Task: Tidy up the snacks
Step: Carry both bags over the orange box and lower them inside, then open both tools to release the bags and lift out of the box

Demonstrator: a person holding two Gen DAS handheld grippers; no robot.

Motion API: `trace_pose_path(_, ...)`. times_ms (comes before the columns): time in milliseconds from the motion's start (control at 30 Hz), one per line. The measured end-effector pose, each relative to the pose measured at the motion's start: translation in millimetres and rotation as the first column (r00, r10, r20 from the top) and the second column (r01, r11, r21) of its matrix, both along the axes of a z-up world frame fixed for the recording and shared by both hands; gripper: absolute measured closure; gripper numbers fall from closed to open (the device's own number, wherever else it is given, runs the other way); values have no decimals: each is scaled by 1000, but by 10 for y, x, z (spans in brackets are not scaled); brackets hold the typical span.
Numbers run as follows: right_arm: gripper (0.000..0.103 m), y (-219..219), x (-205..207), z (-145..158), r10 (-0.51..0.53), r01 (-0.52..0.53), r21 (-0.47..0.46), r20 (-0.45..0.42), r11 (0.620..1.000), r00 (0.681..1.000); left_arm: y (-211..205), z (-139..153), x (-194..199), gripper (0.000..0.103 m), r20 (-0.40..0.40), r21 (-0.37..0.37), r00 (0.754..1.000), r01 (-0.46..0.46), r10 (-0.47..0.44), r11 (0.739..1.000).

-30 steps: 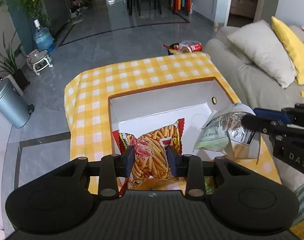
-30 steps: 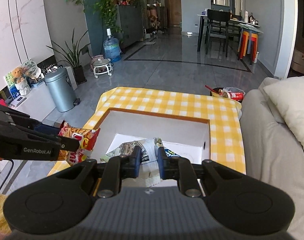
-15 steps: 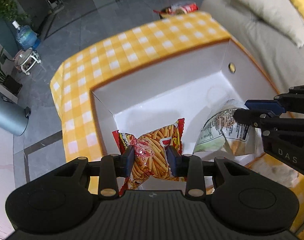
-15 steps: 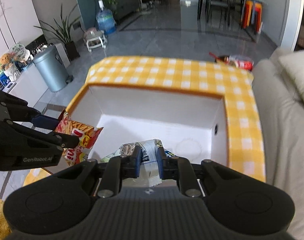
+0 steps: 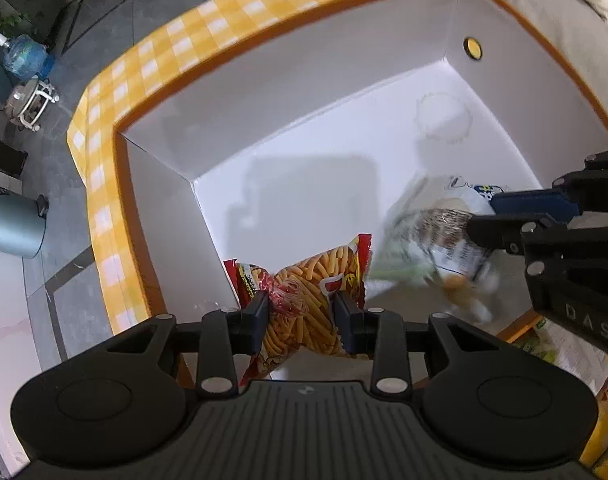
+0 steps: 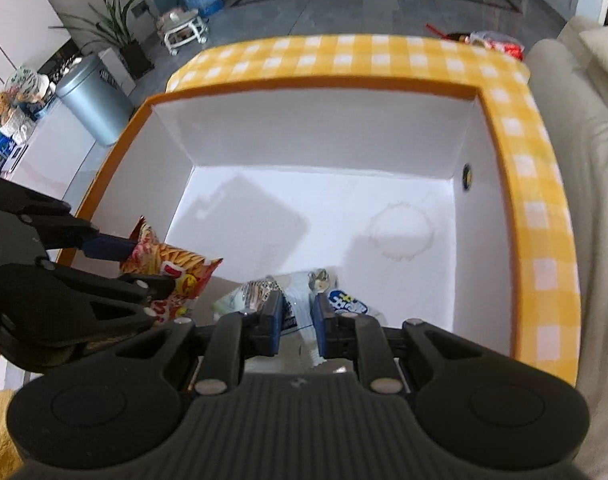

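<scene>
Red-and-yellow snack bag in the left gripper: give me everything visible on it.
The snack bag is a crinkly, glossy pouch, printed with yellow fry-like sticks, red along its sealed edges, with a small yellow smiley. The left gripper has its jaws shut on the bag's middle, bunching it into a waist. It hangs above the near left corner of the white box, over the floor. A pale bag sits close on its right; whether they touch is unclear.

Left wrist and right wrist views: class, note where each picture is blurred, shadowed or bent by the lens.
Left wrist view: the pale snack bag is motion-smeared, the fries bag sharp; a grey shadow lies on the box floor. Right wrist view: the checked cloth bows with fisheye curve, a shadow crosses the box floor, edges soften.
</scene>
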State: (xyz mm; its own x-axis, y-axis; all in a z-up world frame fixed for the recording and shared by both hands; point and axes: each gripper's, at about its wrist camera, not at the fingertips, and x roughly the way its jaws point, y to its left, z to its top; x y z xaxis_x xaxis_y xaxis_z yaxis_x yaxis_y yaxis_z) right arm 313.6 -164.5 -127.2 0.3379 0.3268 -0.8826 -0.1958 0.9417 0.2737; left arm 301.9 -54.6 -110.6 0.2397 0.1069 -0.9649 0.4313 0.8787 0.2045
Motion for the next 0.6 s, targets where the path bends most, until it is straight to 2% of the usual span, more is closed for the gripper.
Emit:
trace_pose_path(200, 91, 24, 41, -107, -1, 3, 16, -82, 1000, 997, 2, -87, 1, 68, -27, 20, 1000, -5, 6, 1000)
trace_pose_path(367, 83, 25, 22, -127, -9, 12, 19, -118, 1000, 993, 31, -71, 7, 68, -25, 19, 999, -19, 19, 1000)
trace_pose_path(400, 82, 28, 18, -130, -6, 8, 15, -122, 1000, 992, 35, -58, 3, 66, -21, 22, 1000, -18, 18, 1000)
trace_pose_path(467, 71, 26, 15, -118, -8, 11, 17, -132, 1000, 991, 47, -22, -11, 61, -11, 18, 1000, -21, 22, 1000)
trace_pose_path(600, 54, 4, 2, -56, -21, 22, 4, -132, 1000, 991, 120, 117, -56, 37, 18, -46, 999, -46, 47, 998)
